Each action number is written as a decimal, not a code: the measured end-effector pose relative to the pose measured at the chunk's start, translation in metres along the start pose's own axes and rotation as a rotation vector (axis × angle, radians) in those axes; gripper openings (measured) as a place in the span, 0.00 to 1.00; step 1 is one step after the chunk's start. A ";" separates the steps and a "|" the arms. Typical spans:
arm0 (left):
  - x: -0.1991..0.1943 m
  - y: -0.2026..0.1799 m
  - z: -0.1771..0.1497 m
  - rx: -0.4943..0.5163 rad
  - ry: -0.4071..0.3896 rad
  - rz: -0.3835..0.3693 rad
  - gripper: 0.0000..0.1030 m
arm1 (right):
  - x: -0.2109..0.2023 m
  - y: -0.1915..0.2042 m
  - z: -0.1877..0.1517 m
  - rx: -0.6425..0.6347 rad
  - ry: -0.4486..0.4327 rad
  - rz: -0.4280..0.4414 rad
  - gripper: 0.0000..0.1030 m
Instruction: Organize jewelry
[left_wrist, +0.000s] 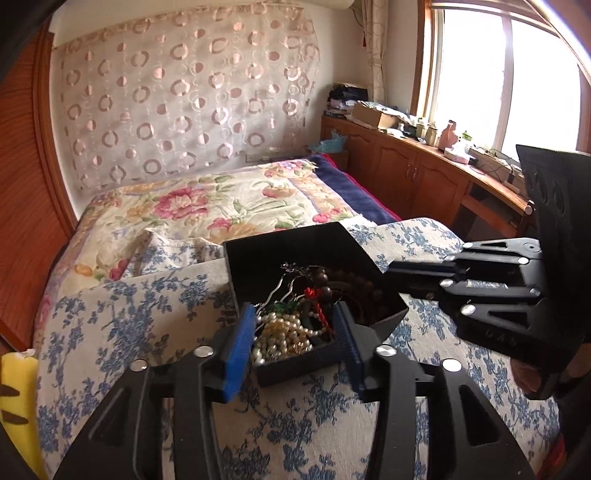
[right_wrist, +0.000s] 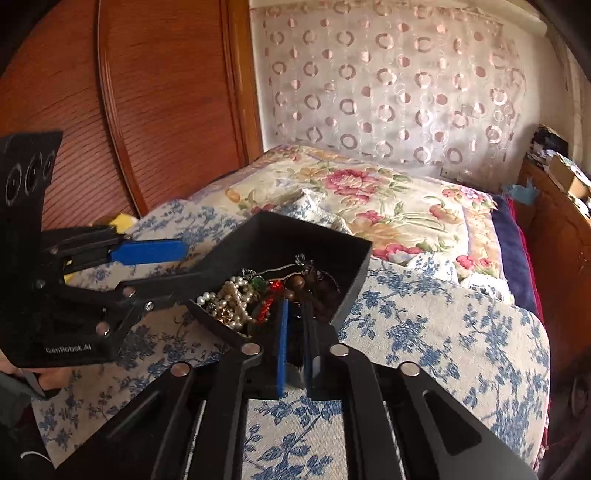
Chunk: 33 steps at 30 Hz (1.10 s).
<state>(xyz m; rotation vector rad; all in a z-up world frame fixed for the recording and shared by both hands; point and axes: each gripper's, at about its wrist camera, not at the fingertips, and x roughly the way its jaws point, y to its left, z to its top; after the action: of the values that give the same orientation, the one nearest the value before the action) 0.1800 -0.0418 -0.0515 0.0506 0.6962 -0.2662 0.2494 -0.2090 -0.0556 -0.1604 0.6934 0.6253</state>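
Tools: left tool (left_wrist: 295, 339) spread wide, right tool (right_wrist: 295, 343) pinching one jewelry box (right_wrist: 280, 236) wall.

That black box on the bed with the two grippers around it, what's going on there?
A person is working with a hand-held gripper in each hand at a black box of tangled jewelry, which sits on a blue floral cloth. The left gripper is open, its blue pads on either side of the near corner, over a heap of pearl necklaces. The right gripper is nearly closed on the box's wall. Dark wooden beads and a red piece still lie inside; nothing is out yet.
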 end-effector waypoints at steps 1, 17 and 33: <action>-0.005 0.000 -0.002 -0.007 -0.005 0.001 0.54 | -0.004 0.000 -0.001 0.008 -0.007 -0.005 0.17; -0.087 -0.004 -0.038 -0.067 -0.083 0.143 0.92 | -0.116 0.024 -0.057 0.158 -0.213 -0.189 0.98; -0.128 -0.011 -0.061 -0.081 -0.114 0.207 0.93 | -0.146 0.040 -0.077 0.182 -0.279 -0.276 0.98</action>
<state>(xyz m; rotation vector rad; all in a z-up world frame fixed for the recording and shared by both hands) 0.0444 -0.0153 -0.0159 0.0292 0.5830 -0.0420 0.0962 -0.2735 -0.0185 0.0017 0.4440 0.3096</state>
